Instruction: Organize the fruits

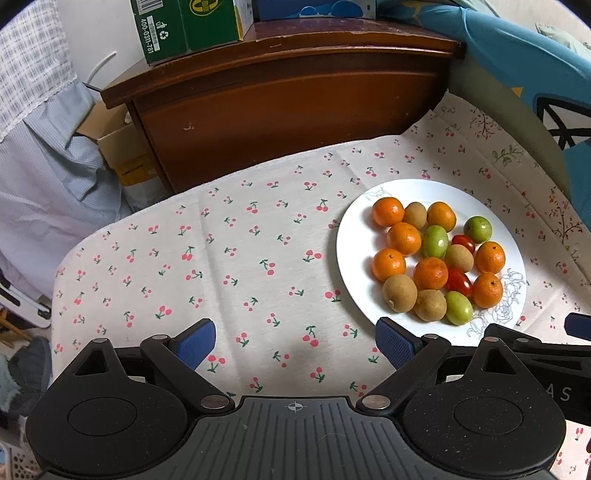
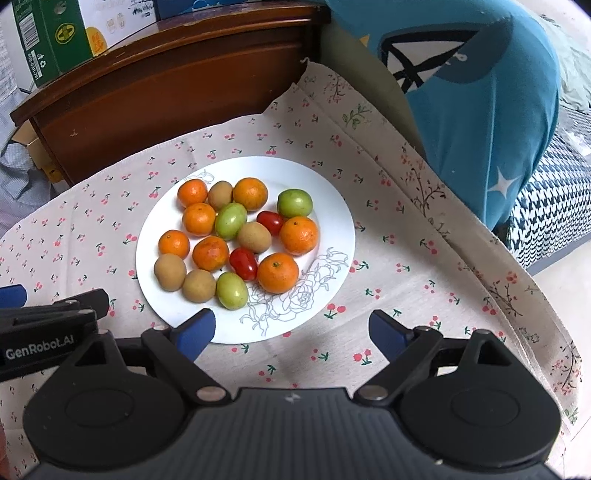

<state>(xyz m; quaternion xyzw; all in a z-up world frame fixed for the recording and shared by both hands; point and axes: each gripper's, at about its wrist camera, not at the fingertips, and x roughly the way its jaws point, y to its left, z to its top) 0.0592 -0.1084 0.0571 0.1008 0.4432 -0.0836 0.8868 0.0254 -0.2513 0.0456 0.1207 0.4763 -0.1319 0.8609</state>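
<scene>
Plate (image 2: 334, 236) of fruits (image 2: 236, 240) just ahead of spread right tool (image 2: 291, 330), right of spread left tool (image 1: 295, 341).

A cherry-print cloth (image 1: 229, 236) covers the table in front of a dark wooden cabinet (image 1: 288, 110) bearing a green carton (image 1: 184, 26), with a blue garment (image 2: 476, 110) draped at the right and pale blue fabric (image 1: 48, 177) hanging left.

Fruits all piled on the white plate (image 2: 332, 221): small oranges (image 2: 277, 272), brown kiwis (image 2: 170, 271), green plums (image 2: 231, 290) and two red cherry tomatoes (image 2: 243, 263), bunched together, touching, left of its flower drawing.
</scene>
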